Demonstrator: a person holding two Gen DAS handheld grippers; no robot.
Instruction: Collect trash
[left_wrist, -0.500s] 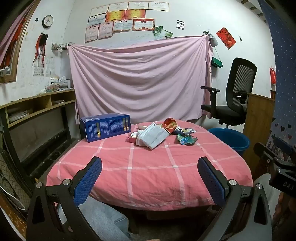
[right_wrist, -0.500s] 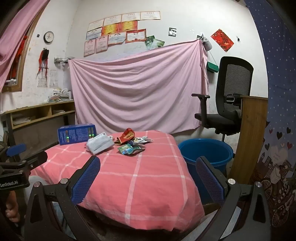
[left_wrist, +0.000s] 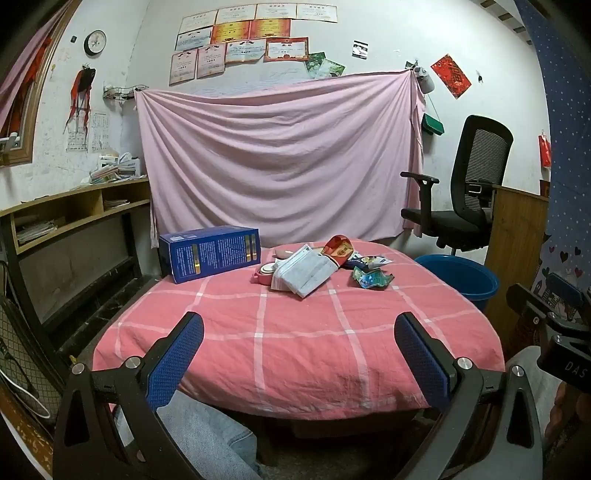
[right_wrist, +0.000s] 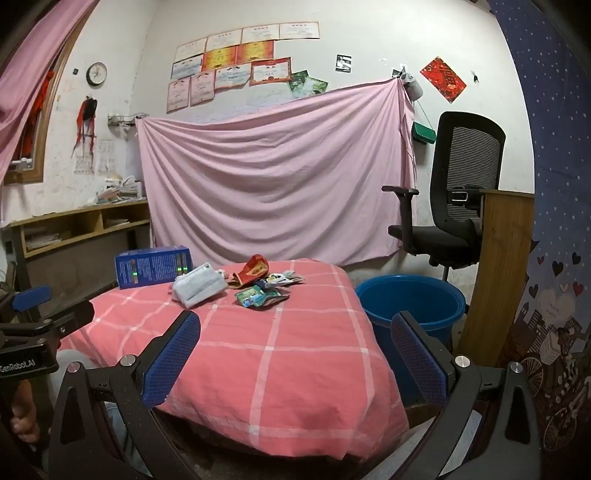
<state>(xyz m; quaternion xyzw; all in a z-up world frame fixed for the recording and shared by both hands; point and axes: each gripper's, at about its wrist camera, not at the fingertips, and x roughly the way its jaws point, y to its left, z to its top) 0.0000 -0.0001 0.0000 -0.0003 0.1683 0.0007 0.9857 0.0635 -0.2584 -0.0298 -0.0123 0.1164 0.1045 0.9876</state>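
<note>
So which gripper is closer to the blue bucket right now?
Right. The right gripper hangs beside the blue bucket; the left gripper sits farther left, at the table's near edge.

The only whole lettering reads "GenRobot.AI", in white on the black body of the left gripper (right_wrist: 26, 325), seen to the left of the right claw's fingers. On the black body of the right gripper (left_wrist: 554, 332), to the right of the left claw, stand the letters "DAS", cut off at the edge. Print on the blue box (left_wrist: 210, 253), the wall certificates (left_wrist: 255, 33) and the wrappers (left_wrist: 370, 277) ahead is too small to read.
</note>
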